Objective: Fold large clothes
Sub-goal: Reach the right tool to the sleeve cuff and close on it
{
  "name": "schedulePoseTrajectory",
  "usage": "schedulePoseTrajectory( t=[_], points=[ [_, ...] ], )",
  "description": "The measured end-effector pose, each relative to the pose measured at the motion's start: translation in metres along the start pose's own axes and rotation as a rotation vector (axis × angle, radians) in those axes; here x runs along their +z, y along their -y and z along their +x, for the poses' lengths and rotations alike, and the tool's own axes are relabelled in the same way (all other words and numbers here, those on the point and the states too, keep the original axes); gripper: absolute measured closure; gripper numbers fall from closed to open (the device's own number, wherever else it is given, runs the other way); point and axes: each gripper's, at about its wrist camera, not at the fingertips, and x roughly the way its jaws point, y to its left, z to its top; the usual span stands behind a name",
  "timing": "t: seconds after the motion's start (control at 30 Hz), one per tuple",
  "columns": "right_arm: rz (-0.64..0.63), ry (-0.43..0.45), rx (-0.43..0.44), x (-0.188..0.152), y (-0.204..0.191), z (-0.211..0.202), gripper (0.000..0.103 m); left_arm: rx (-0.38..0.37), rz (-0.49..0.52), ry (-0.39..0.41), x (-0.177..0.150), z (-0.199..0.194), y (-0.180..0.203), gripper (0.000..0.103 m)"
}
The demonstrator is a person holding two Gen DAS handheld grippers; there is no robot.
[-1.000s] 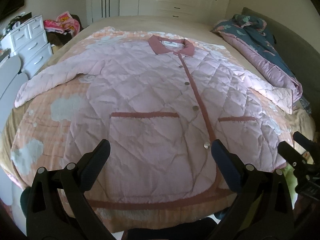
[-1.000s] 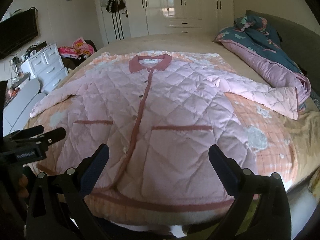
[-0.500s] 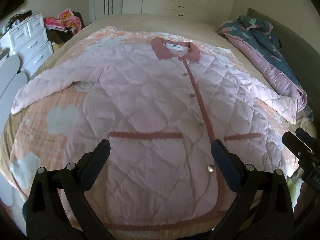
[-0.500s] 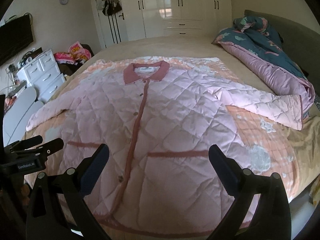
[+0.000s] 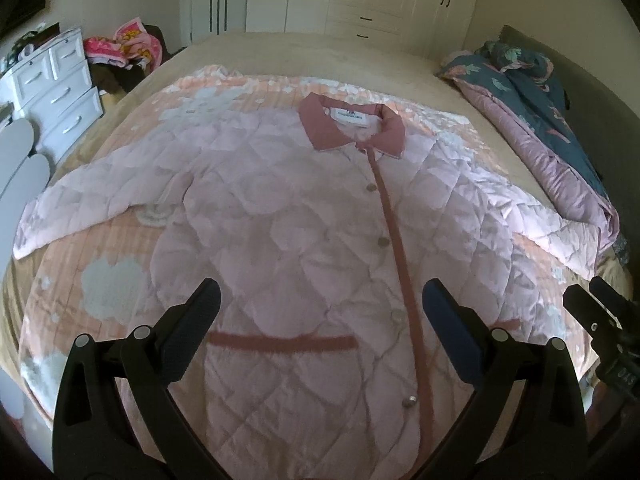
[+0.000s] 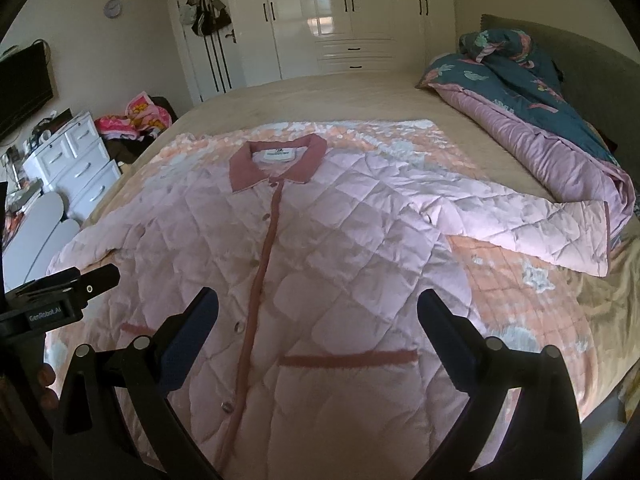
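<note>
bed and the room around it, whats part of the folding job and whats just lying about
Part of the job:
- pink quilted jacket, spread flat, buttoned
- left gripper, open
- right gripper, open
- patterned blanket under the jacket

Just lying about:
- bunched duvet
- white drawer unit
- pink clothes pile
- hanging bags

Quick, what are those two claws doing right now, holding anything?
Left claw: open, holding nothing, above the pink quilted jacket.
Right claw: open, holding nothing, above the same jacket.
</note>
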Motion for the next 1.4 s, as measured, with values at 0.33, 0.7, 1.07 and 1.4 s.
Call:
schedulePoseTrajectory(
  t=[0.33, 0.7, 1.07, 1.4],
  points=[
    [0.045, 0.006, -0.040, 0.029, 0.029, 0.022, 0.004, -0.024, 0.010, -0.012, 0.031, 0.026, 0.022, 0.008],
    [0.106, 0.015, -0.115, 0.052, 0.071, 0.043, 0.004, -0.033, 0.007, -0.036, 0.057, 0.056, 0.039, 0.008],
    [0.202, -0.007, -0.188, 0.055, 0.125, 0.068, 0.004, -0.045, 0.031, -0.059, 0.075, 0.088, 0.063, 0.008],
    [0.353, -0.051, -0.268, 0.042, 0.198, 0.094, 0.004, -0.038, 0.056, -0.113, 0.080, 0.130, 0.086, 0.008]
  ],
)
